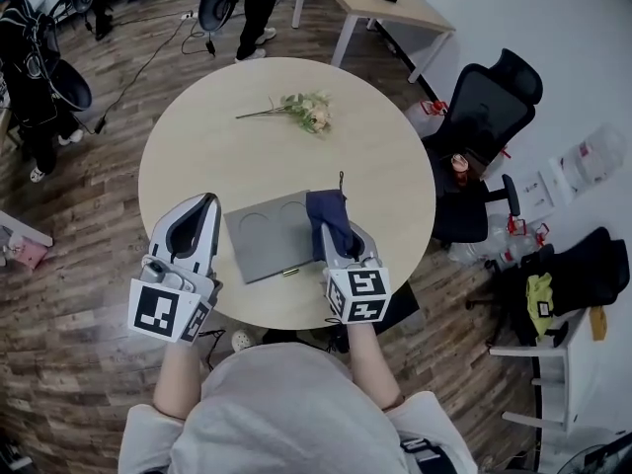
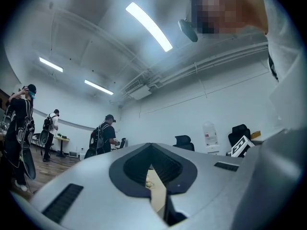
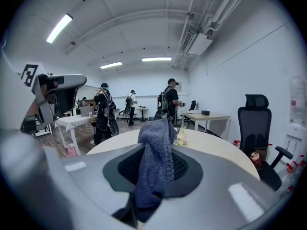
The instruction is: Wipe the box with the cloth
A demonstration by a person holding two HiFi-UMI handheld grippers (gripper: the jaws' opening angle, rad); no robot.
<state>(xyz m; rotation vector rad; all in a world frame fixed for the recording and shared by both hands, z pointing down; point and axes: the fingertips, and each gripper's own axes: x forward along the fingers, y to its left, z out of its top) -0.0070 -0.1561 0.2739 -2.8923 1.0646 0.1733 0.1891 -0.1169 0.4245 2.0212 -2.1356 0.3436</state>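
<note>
A flat grey box [image 1: 263,237] with two round dents in its lid lies on the round wooden table [image 1: 247,156], near the front edge. My right gripper [image 1: 339,233] is shut on a dark blue cloth [image 1: 330,218], which drapes over the box's right end. In the right gripper view the cloth [image 3: 156,147] stands up out of the right gripper [image 3: 152,178]. My left gripper [image 1: 206,205] hovers just left of the box, apart from it. In the left gripper view the left gripper [image 2: 154,182] has its jaws closed to a thin slit with nothing between them.
A sprig of pale flowers [image 1: 308,112] lies at the table's far side. A black office chair [image 1: 482,126] stands close on the right, and a wooden desk [image 1: 380,3] behind it. People stand at the back left [image 1: 30,77]. Bags and clutter [image 1: 563,275] sit at the far right.
</note>
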